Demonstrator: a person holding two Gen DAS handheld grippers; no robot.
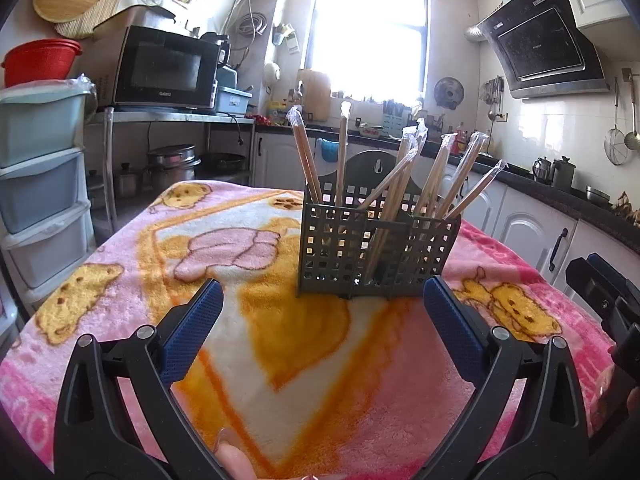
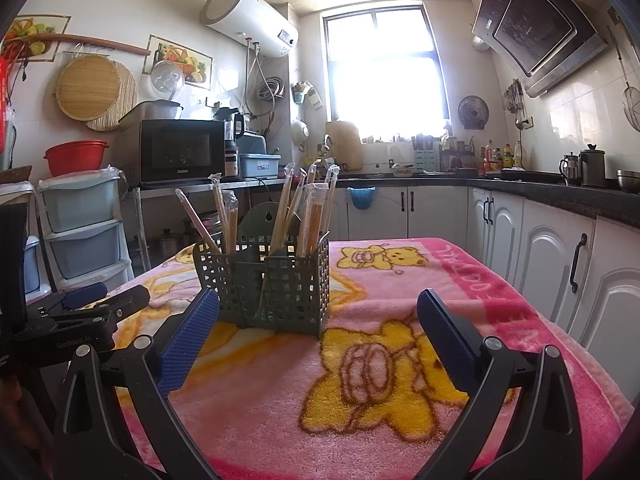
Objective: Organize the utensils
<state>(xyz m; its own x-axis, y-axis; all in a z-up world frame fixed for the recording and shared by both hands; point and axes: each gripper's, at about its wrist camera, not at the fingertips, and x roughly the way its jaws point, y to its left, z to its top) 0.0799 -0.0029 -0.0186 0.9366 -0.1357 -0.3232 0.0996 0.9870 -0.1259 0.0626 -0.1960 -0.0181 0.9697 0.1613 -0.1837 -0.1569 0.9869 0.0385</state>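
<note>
A dark green perforated utensil holder point(image 1: 376, 252) stands upright on the pink cartoon blanket point(image 1: 260, 340) covering the table. Several plastic-wrapped wooden chopsticks point(image 1: 404, 172) lean out of its compartments. My left gripper point(image 1: 324, 300) is open just short of the holder, nothing between its blue pads. In the right wrist view the same holder point(image 2: 268, 284) with the chopsticks point(image 2: 316, 204) sits ahead and to the left of my right gripper point(image 2: 318, 312), which is open and empty. The left gripper point(image 2: 92, 300) shows at the left edge there.
White cabinets point(image 2: 552, 252) under a dark counter run along the right. A stack of plastic drawers point(image 1: 40, 184) and a shelf with a microwave point(image 1: 164, 68) stand to the left. The table's far edge lies just behind the holder. A fingertip point(image 1: 236, 460) shows at the bottom.
</note>
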